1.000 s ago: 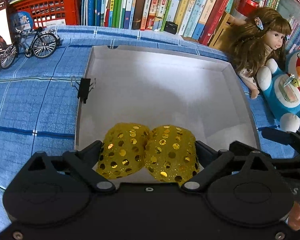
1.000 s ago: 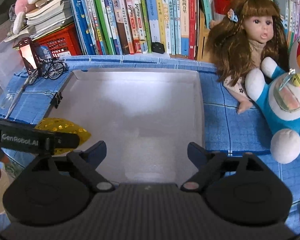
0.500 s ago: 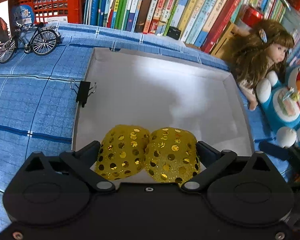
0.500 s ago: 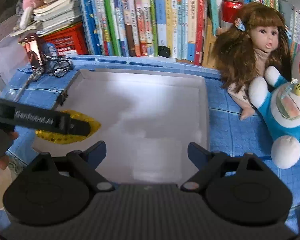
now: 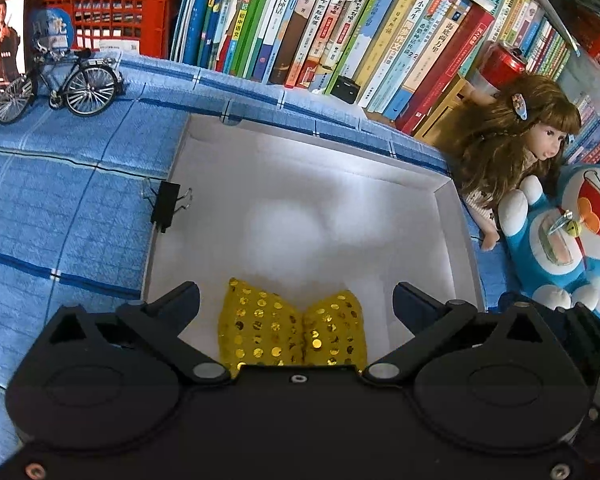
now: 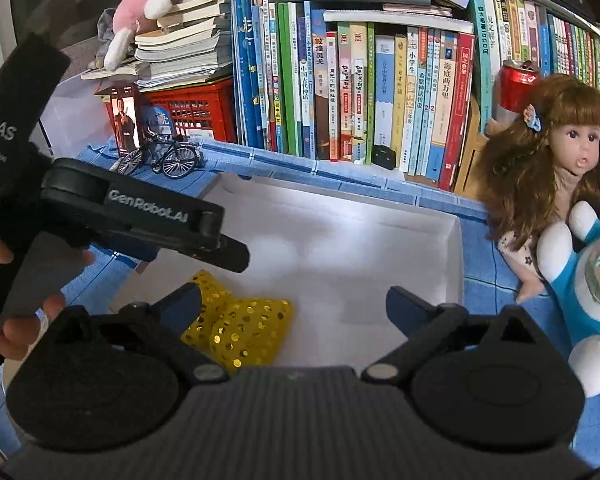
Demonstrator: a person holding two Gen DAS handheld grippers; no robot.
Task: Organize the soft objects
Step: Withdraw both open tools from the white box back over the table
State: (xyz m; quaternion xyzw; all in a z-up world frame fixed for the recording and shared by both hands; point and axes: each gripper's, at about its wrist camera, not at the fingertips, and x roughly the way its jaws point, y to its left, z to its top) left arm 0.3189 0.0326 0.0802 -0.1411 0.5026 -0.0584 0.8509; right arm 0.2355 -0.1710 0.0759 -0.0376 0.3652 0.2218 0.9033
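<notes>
A gold sequined cushion (image 5: 292, 330) lies on the floor of the white box (image 5: 456, 216), near its front edge; it also shows in the right wrist view (image 6: 240, 326). My left gripper (image 5: 296, 300) is open above it, its jaws spread wide and clear of the cushion. My right gripper (image 6: 294, 300) is open and empty over the box's front. A doll with brown hair (image 6: 556, 176) and a blue and white plush (image 6: 592, 288) sit to the right of the box (image 6: 458, 248).
The box stands on a blue checked cloth (image 5: 60, 200). A black binder clip (image 5: 166, 206) grips its left wall. A model bicycle (image 5: 56, 88), a red crate (image 5: 108, 20) and a row of books (image 5: 340, 32) line the back. A red can (image 6: 516, 84) stands behind the doll.
My left gripper has opened and let go of the gold cushion, which now lies flat in the box. The left gripper has lifted away. The right gripper has pulled back and up.
</notes>
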